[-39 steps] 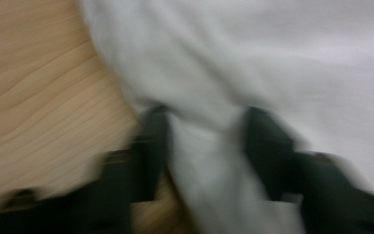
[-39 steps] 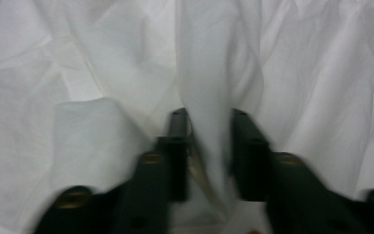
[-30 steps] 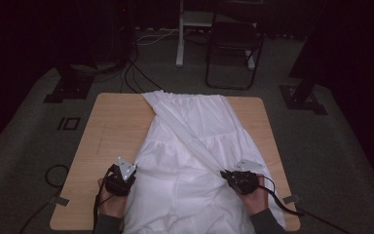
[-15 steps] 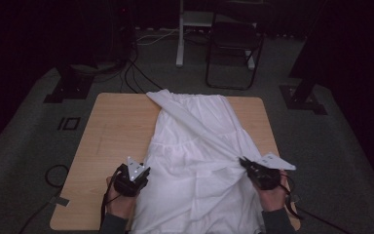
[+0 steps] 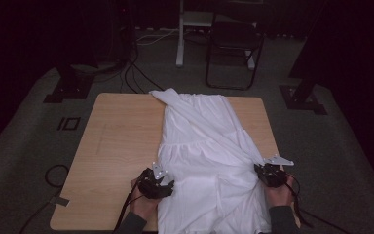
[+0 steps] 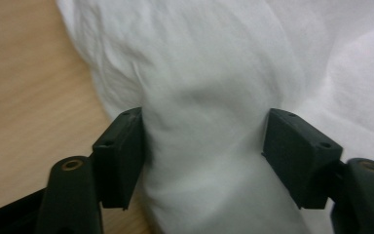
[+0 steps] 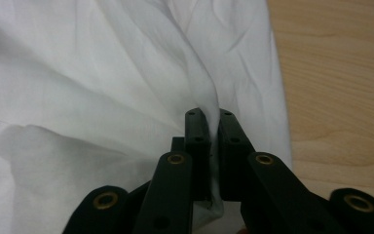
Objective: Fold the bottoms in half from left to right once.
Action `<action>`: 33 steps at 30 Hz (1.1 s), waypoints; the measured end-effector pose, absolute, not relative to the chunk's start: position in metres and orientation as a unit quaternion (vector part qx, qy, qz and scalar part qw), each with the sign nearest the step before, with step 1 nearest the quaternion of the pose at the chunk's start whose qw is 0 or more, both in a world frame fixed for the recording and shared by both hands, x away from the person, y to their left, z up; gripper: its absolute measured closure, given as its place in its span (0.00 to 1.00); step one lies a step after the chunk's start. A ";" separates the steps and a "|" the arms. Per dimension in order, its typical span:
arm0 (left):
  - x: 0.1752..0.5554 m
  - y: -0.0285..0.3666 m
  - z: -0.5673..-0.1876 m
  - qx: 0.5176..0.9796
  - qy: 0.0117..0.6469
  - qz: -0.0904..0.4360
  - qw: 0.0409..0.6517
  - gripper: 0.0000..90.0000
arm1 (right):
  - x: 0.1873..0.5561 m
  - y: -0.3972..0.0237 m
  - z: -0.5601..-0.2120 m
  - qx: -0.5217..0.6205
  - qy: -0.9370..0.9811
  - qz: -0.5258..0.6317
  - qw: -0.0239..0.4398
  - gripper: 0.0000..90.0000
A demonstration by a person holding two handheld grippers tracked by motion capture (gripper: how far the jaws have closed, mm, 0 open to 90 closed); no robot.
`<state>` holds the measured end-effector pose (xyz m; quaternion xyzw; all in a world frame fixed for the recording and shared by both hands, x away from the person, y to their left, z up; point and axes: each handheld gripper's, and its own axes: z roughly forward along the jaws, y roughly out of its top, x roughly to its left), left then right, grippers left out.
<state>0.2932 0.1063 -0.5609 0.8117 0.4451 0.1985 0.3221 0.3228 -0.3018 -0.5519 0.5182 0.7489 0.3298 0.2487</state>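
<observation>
A white dress (image 5: 204,141) lies lengthwise on the wooden table (image 5: 121,136), its hem hanging over the near edge. My left gripper (image 5: 158,183) rests at the dress's left side near the front. In the left gripper view its jaws (image 6: 204,126) have just been opening and stand wide, with a loose bulge of white cloth (image 6: 204,73) between them. My right gripper (image 5: 268,173) is at the dress's right edge. It is shut (image 7: 213,117) on a pinched fold of the cloth (image 7: 126,73), which draws tight creases toward it.
Bare wood lies left of the dress, and a narrow strip (image 7: 336,73) runs along its right. Behind the table stand a dark folding chair (image 5: 233,53) and a white post (image 5: 180,34). Black stand feet (image 5: 68,90) and cables (image 5: 131,73) lie on the grey floor.
Both hands have moved to the right. The left gripper has slid in against the dress's side, and the right gripper has pulled the right edge of the cloth outward.
</observation>
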 end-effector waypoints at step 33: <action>0.299 0.196 -0.489 0.758 0.479 0.319 0.308 0.95 | 0.309 -0.210 -0.536 0.419 0.795 0.393 0.194 0.96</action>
